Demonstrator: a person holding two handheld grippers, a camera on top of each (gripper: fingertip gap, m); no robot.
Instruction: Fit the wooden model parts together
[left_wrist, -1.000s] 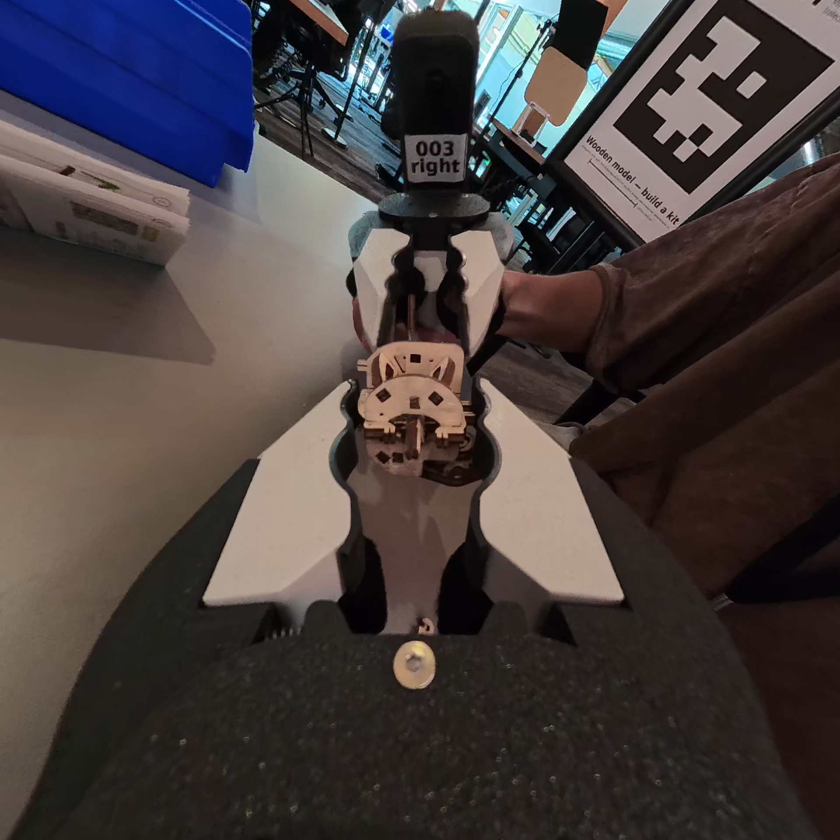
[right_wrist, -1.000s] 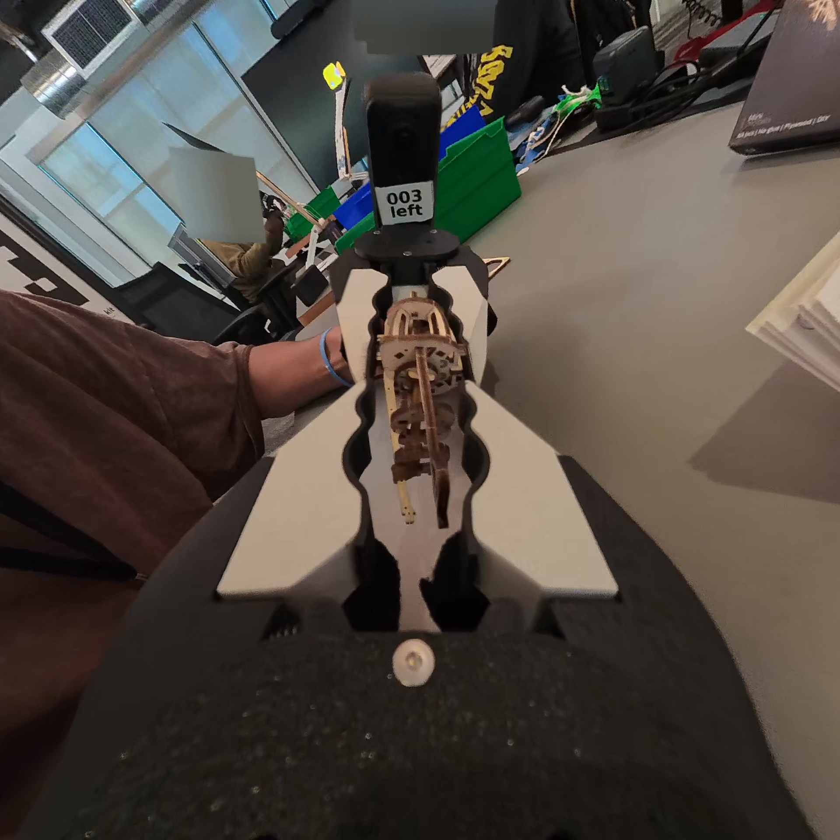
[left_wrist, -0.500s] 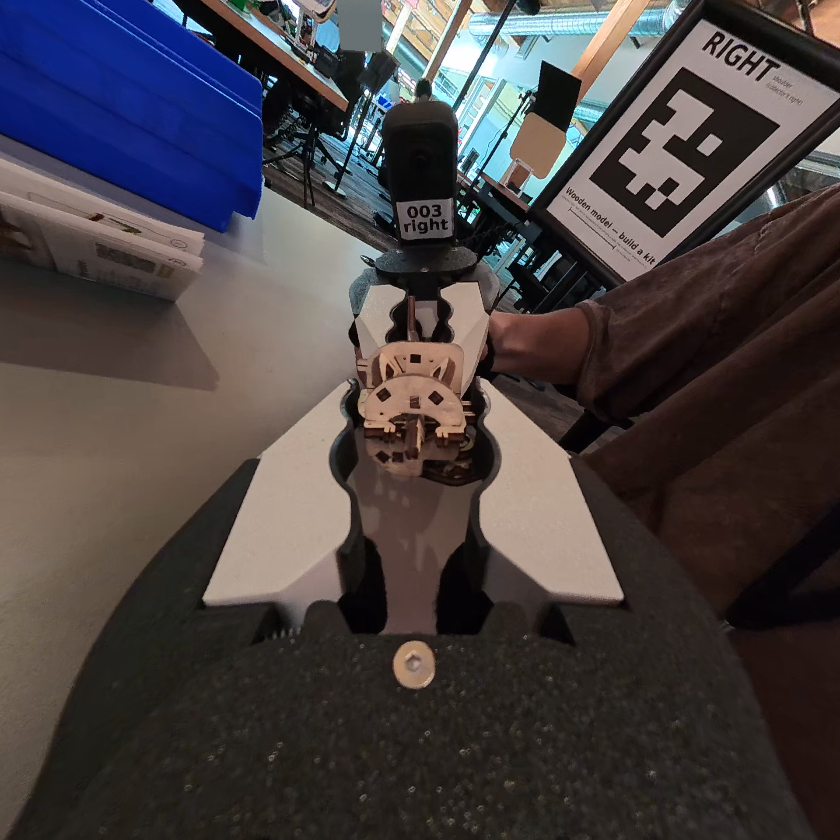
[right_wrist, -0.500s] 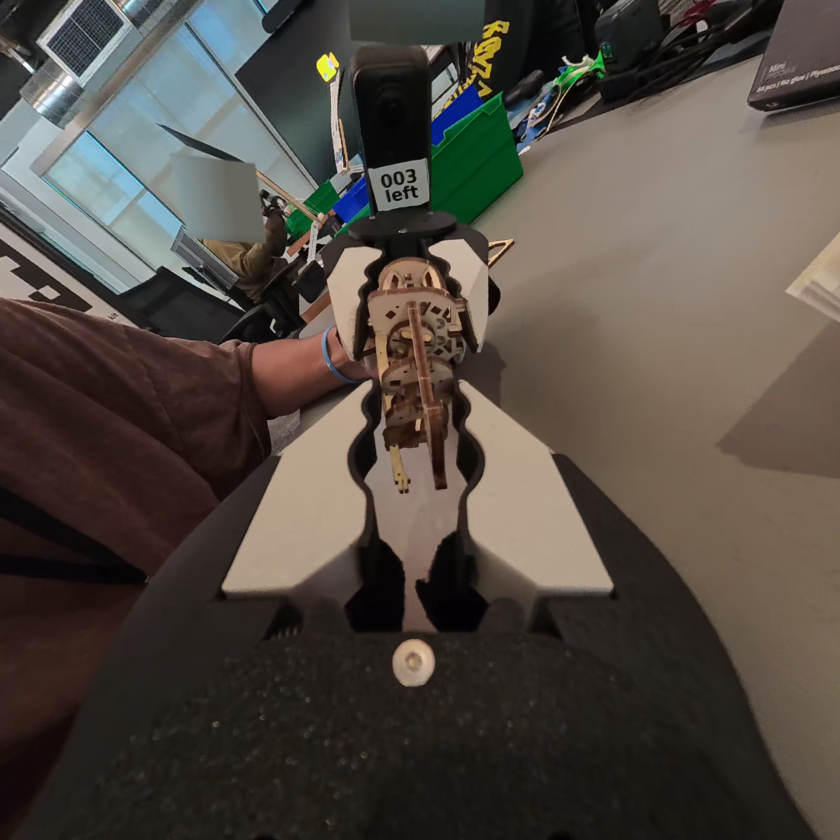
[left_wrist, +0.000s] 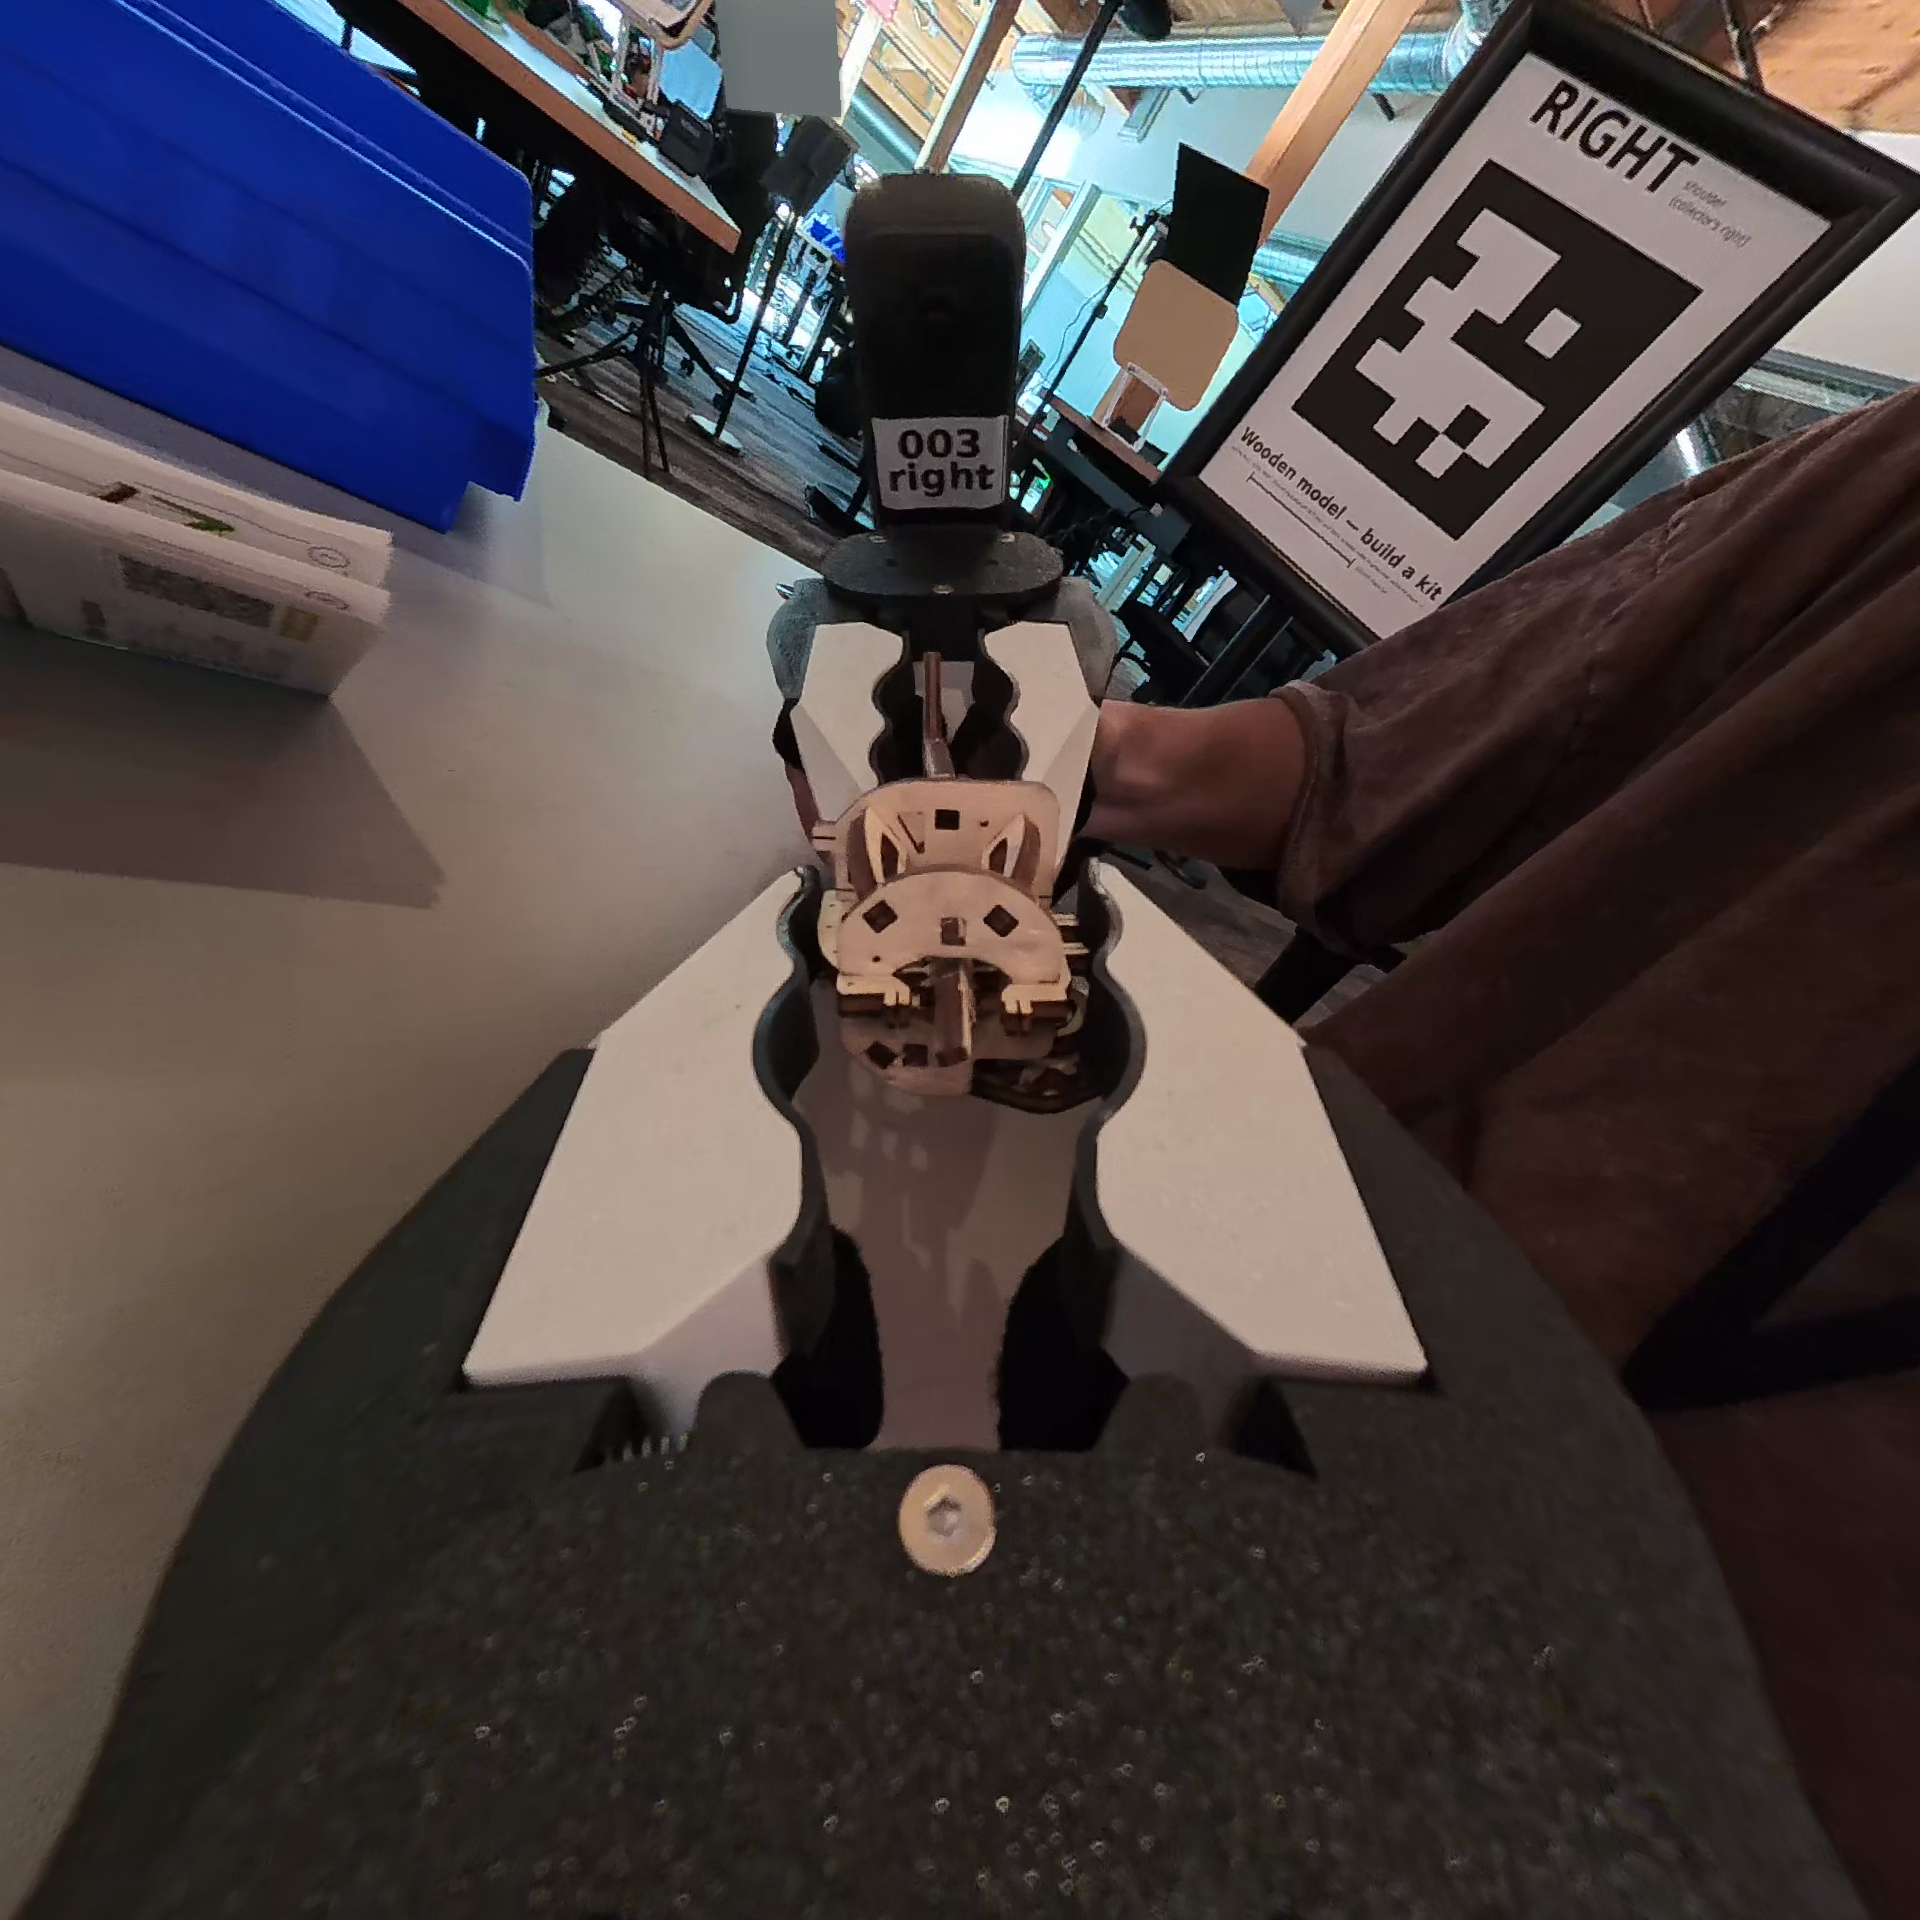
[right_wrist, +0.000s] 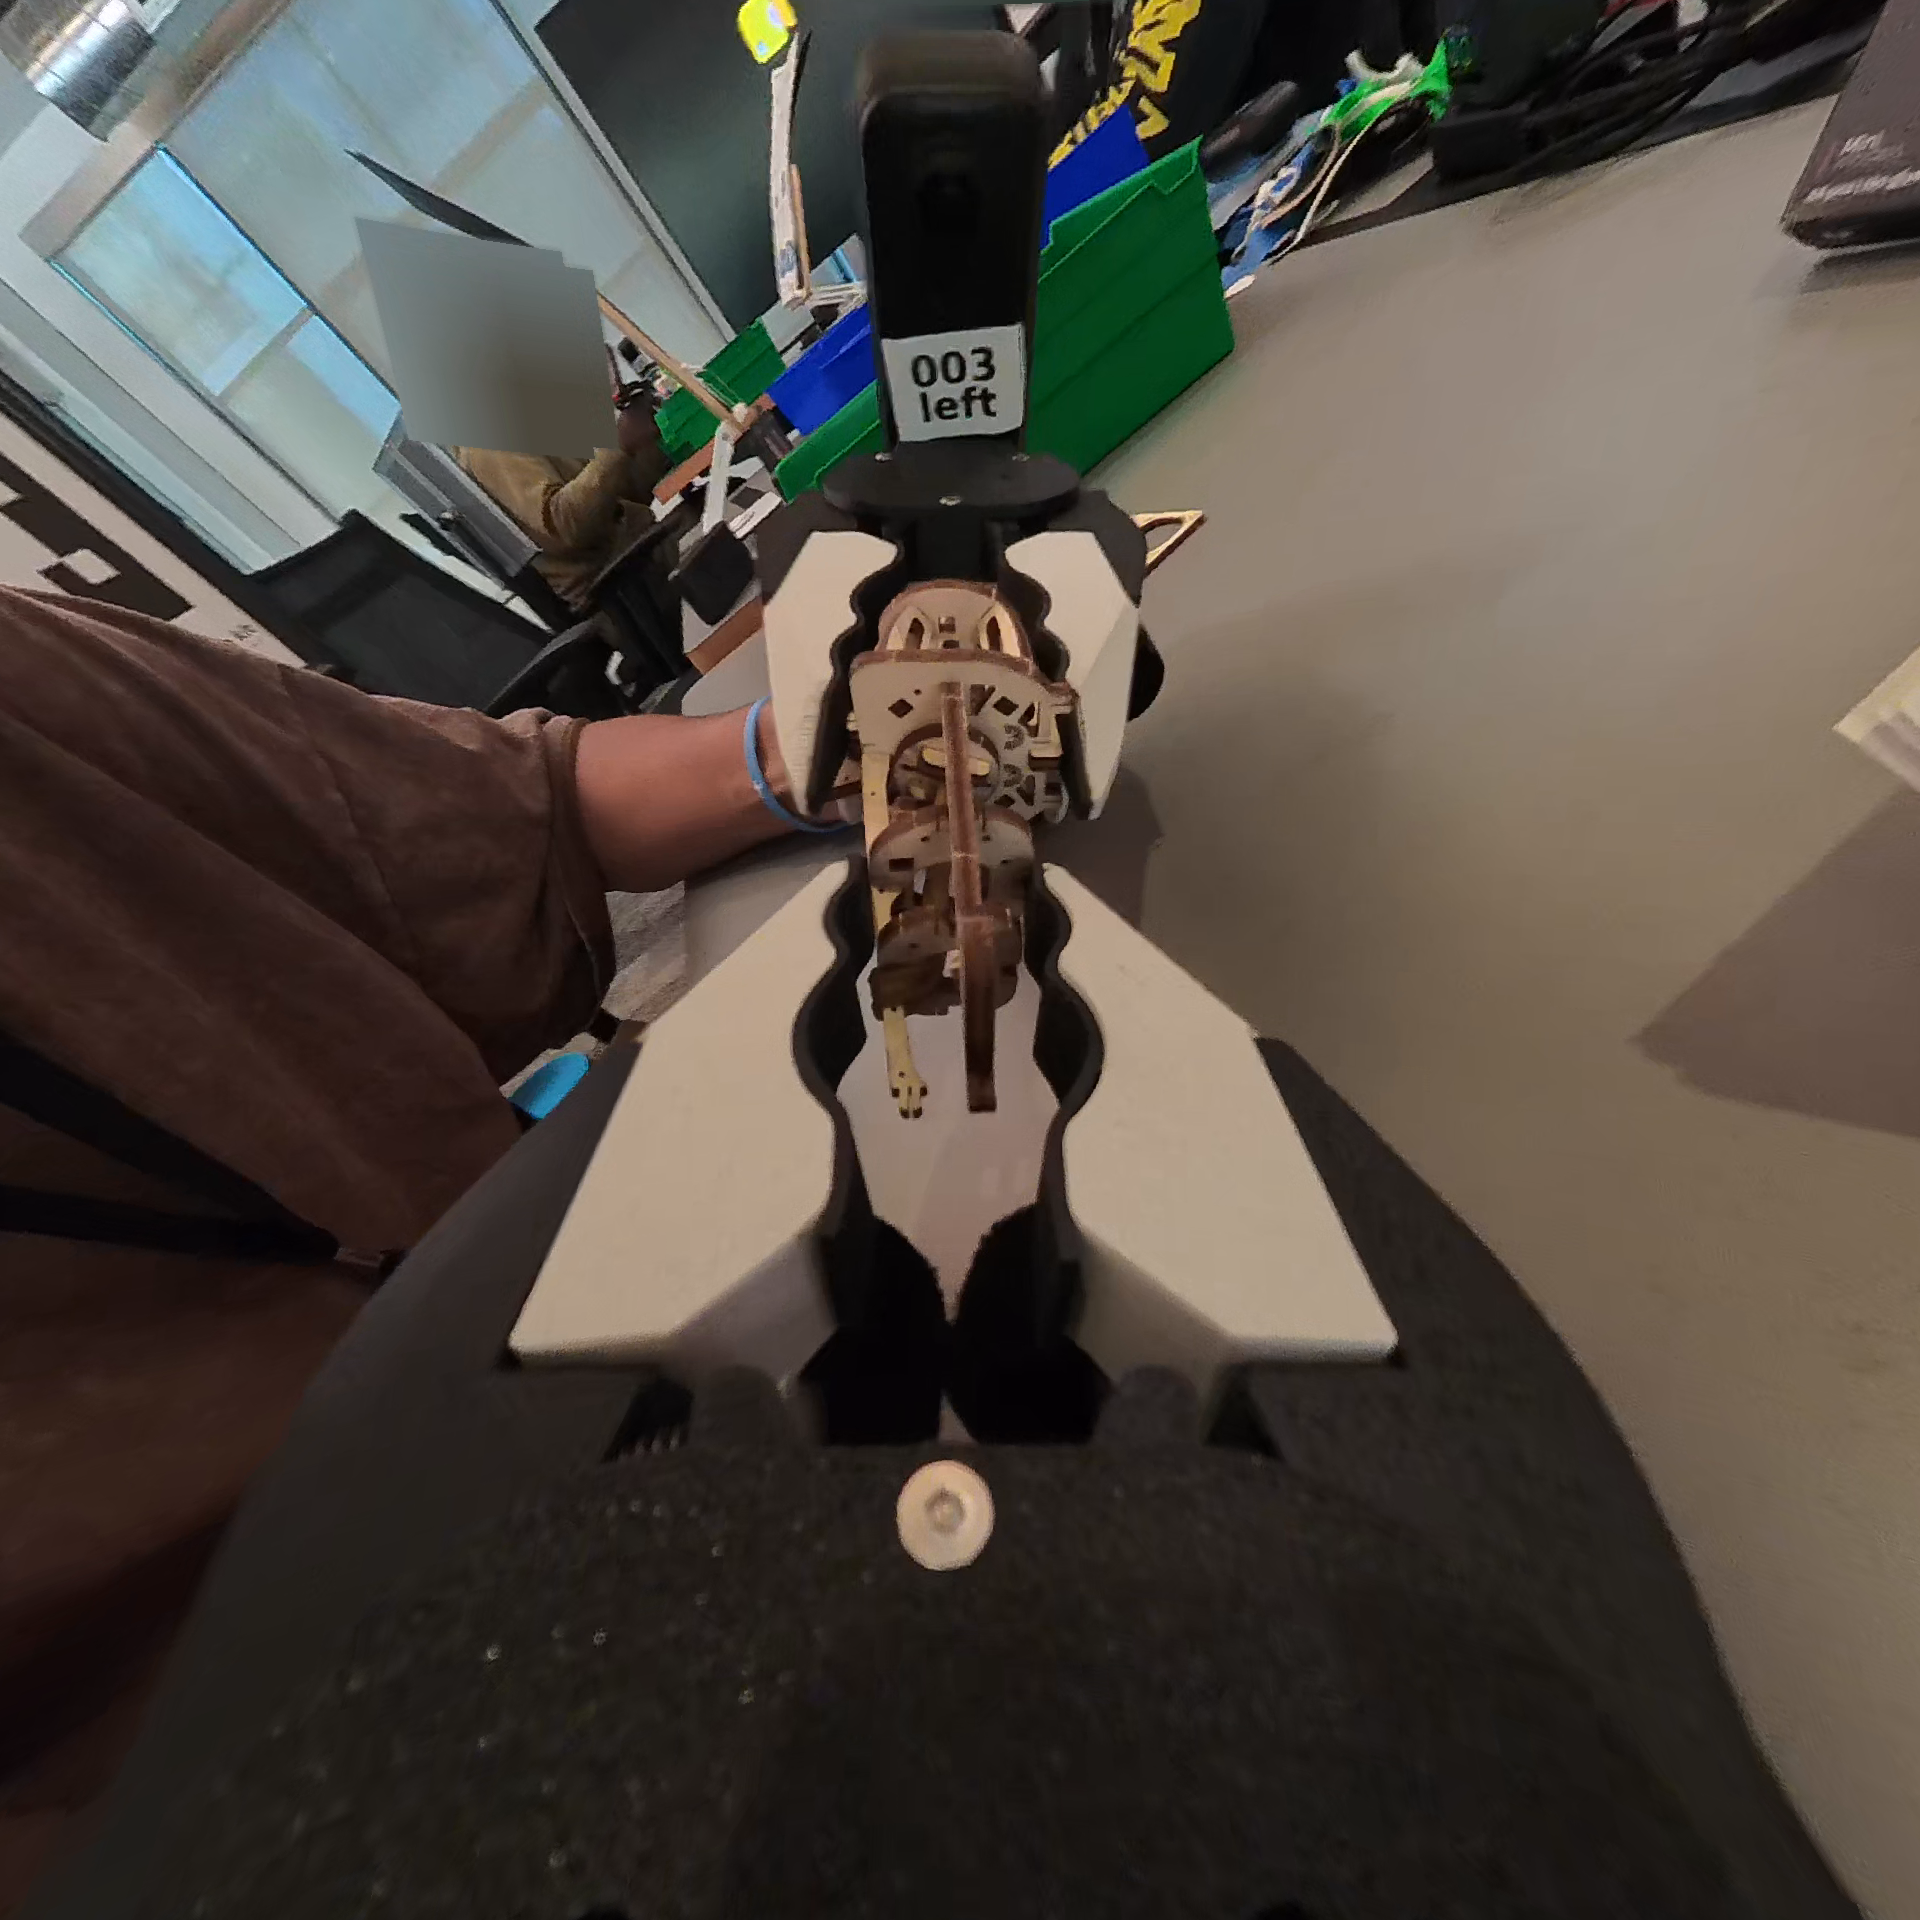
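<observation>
The wooden model (left_wrist: 940, 925), a pale laser-cut assembly with a rounded face plate and gears, is held above the grey table between two grippers that face each other. My left gripper (left_wrist: 948, 914) is shut on its near end. My right gripper (left_wrist: 935, 769) faces it, closed on a thin dark wooden part (left_wrist: 932, 717) at the model's far side. In the right wrist view my right gripper (right_wrist: 945, 904) is shut on the model's disc and strip parts (right_wrist: 971, 935). The left gripper (right_wrist: 951, 769) holds the face plate (right_wrist: 935, 717) behind them.
Blue bins (left_wrist: 260, 260) and a stack of booklets (left_wrist: 187, 582) lie to the left on the table (left_wrist: 260, 1039). A framed marker sign (left_wrist: 1507, 343) stands at the right. A brown sleeve (left_wrist: 1662, 831) is close by. Green bins (right_wrist: 1132, 270), a loose wooden triangle (right_wrist: 1169, 530) and a dark box (right_wrist: 1860, 177) are farther off. The tips of both grippers are at nearly the same place.
Both grippers have tilted while keeping their hold. The model has turned so its flat face shows more in the right wrist view. The right gripper sits lower in the left wrist view.
</observation>
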